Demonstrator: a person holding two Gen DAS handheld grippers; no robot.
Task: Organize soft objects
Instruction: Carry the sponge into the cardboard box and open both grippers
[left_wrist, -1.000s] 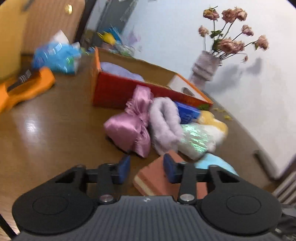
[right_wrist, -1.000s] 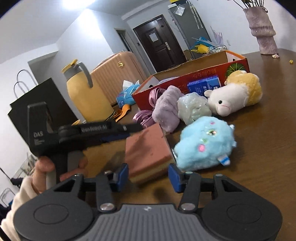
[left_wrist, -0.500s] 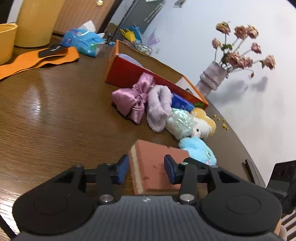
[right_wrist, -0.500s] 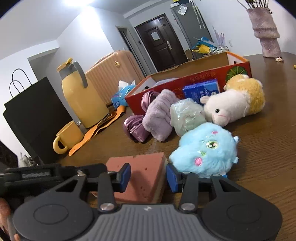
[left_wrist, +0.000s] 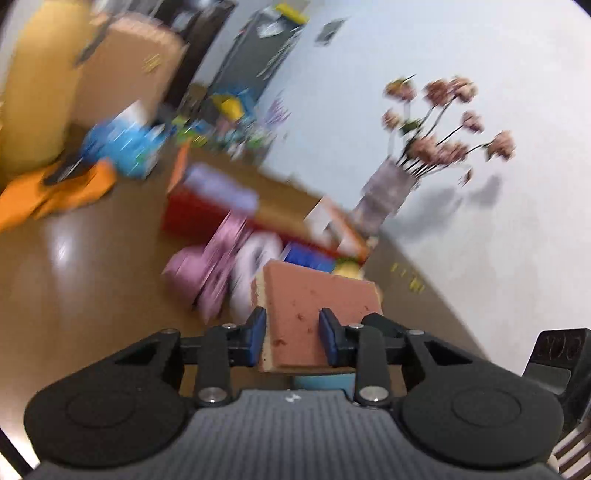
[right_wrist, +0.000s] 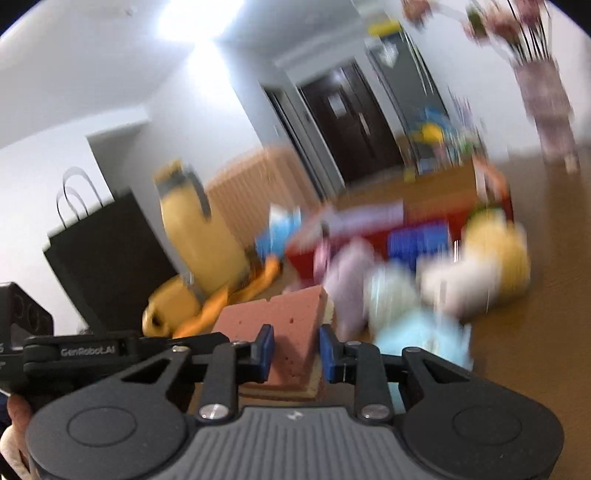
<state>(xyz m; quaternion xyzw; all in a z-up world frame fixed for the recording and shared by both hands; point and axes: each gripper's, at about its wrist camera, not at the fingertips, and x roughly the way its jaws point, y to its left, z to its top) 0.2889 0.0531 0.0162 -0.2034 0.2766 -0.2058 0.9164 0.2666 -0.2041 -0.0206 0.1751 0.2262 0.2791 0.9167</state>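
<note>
Both the left gripper (left_wrist: 291, 339) and right gripper (right_wrist: 296, 352), jaws closing on one pink sponge (left_wrist: 314, 314) held above the worktop (left_wrist: 92, 277), should travel level toward the red box (left_wrist: 207, 218).

Blurred vase of dried flowers (left_wrist: 391, 192) on brown table (left_wrist: 92, 266); yellow jug (right_wrist: 195, 229) beside black bag (right_wrist: 107, 266)

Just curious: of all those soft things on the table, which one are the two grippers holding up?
The reddish sponge block: both grippers are closing on it, while the plush toys lie on the table.
</note>
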